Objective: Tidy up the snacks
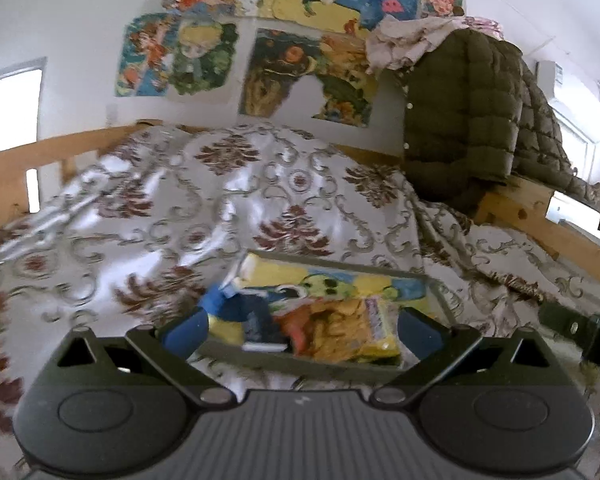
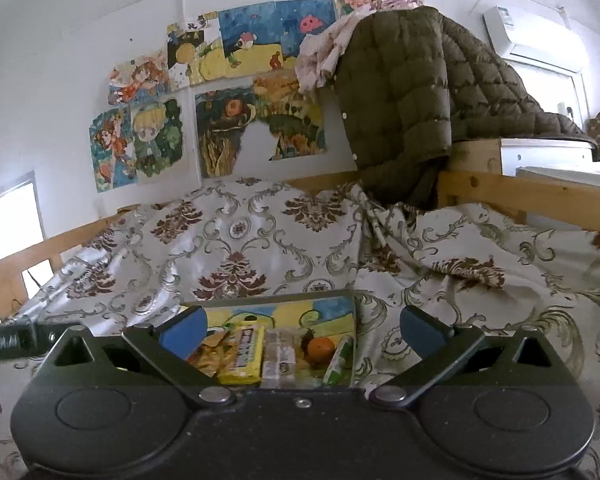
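A shallow tray [image 1: 340, 267] with a painted yellow and blue bottom lies on the patterned bedspread. In the left wrist view it holds a yellow chip bag [image 1: 360, 334], a blue packet [image 1: 228, 305] and a dark packet [image 1: 262, 325]. The right wrist view shows the tray [image 2: 268, 295] with a yellow packet [image 2: 240, 357], a clear-wrapped pack [image 2: 281, 356], an orange [image 2: 321, 347] and a green packet [image 2: 339, 360]. My left gripper [image 1: 300, 322] is open above the tray's near edge, with nothing held. My right gripper [image 2: 302, 332] is also open and holds nothing.
The floral bedspread [image 2: 260, 240] covers the bed inside a wooden frame [image 2: 540, 196]. An olive quilted jacket [image 2: 412, 92] hangs over the upper rail at the right. Posters [image 2: 228, 80] fill the wall behind. The other gripper's dark body [image 2: 16, 340] shows at the left edge.
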Demonstrator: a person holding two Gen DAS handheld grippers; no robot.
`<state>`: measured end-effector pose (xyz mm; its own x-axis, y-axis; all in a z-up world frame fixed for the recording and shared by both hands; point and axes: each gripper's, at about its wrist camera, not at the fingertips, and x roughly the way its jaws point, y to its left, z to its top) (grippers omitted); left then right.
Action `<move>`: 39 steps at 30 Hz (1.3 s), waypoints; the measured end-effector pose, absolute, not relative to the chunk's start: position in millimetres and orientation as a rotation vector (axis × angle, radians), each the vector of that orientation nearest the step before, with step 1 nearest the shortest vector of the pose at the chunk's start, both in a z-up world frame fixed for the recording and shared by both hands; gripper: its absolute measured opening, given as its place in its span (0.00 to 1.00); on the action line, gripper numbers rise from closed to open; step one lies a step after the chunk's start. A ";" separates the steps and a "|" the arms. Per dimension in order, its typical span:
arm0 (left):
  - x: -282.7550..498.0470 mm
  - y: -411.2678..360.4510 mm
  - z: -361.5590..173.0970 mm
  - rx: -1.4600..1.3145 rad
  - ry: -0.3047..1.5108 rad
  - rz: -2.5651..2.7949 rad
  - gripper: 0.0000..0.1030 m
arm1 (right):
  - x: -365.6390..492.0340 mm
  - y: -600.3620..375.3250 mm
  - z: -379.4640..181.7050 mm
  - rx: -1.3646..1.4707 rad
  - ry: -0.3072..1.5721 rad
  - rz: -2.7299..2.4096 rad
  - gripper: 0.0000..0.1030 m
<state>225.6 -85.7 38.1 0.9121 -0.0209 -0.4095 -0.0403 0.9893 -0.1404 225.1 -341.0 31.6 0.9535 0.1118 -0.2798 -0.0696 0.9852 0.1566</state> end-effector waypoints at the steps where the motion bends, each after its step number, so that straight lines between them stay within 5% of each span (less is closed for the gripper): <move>1: 216.6 -84.3 38.6 -0.141 0.424 0.017 1.00 | 219.3 -339.0 34.2 0.147 0.293 0.094 0.99; 17: 99.6 -62.1 43.0 -0.059 0.405 0.052 1.00 | 112.4 -305.5 43.8 0.132 0.367 0.071 0.99; 39: 74.8 -44.4 9.2 -0.081 0.485 0.096 1.00 | 76.2 -288.1 10.4 0.055 0.481 0.047 0.99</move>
